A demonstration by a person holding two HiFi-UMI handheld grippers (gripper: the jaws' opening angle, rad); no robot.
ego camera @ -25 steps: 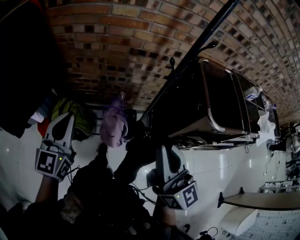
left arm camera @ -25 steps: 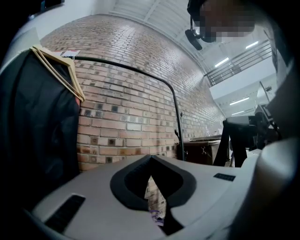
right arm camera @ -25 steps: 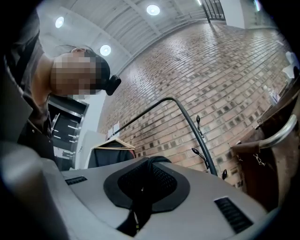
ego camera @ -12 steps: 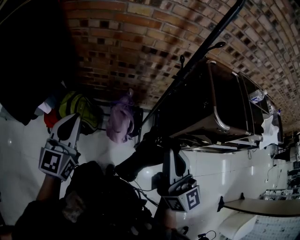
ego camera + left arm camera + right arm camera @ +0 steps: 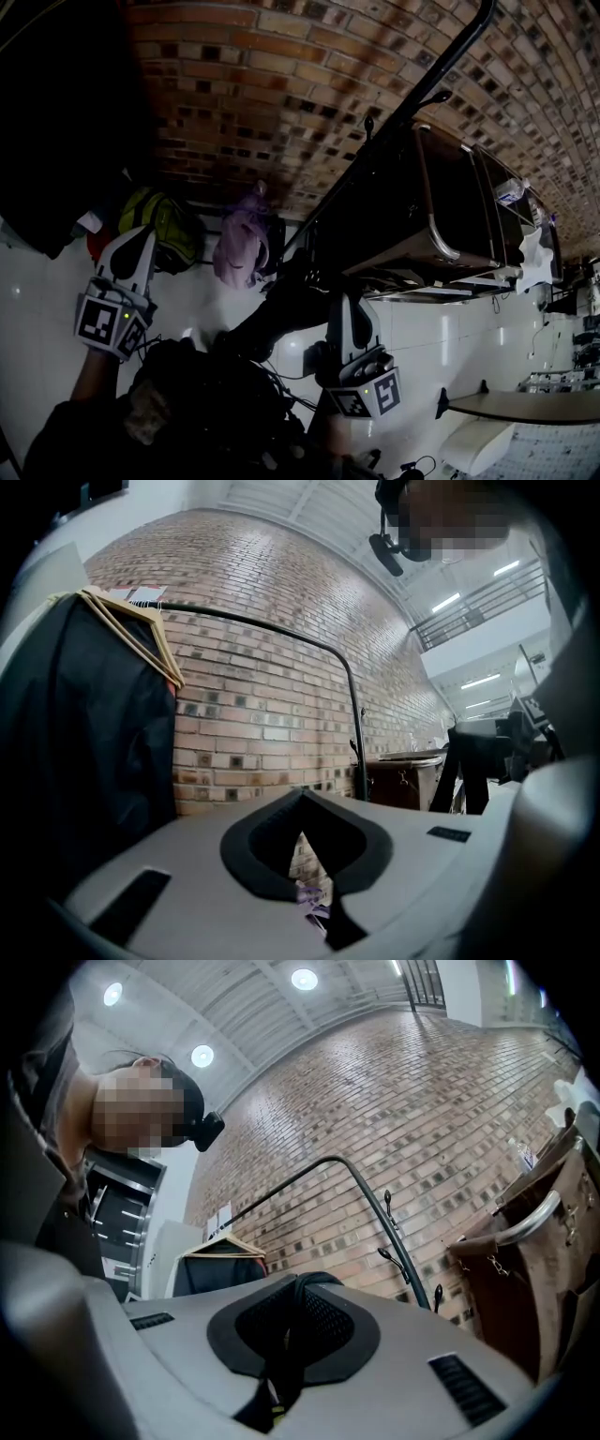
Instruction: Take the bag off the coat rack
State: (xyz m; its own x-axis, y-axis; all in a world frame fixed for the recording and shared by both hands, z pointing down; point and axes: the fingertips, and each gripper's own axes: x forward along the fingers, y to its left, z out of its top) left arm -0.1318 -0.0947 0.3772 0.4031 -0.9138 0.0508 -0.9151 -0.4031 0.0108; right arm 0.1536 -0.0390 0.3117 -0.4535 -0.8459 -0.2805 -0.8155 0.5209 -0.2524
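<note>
Black bag (image 5: 211,398) sits low between both grippers, below the rack (image 5: 412,94). Right gripper (image 5: 298,1283): fingers pinched tight on the bag's strap (image 5: 281,1354). Left gripper (image 5: 300,797): tips together, holding nothing, raised beside the bag. Strap clear of the hooks or not: can't tell.

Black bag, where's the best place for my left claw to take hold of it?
Probably its strap, from the left, below where the right claw pinches it: it's a stretched narrow band, while the bag's body slumps wide.
</note>
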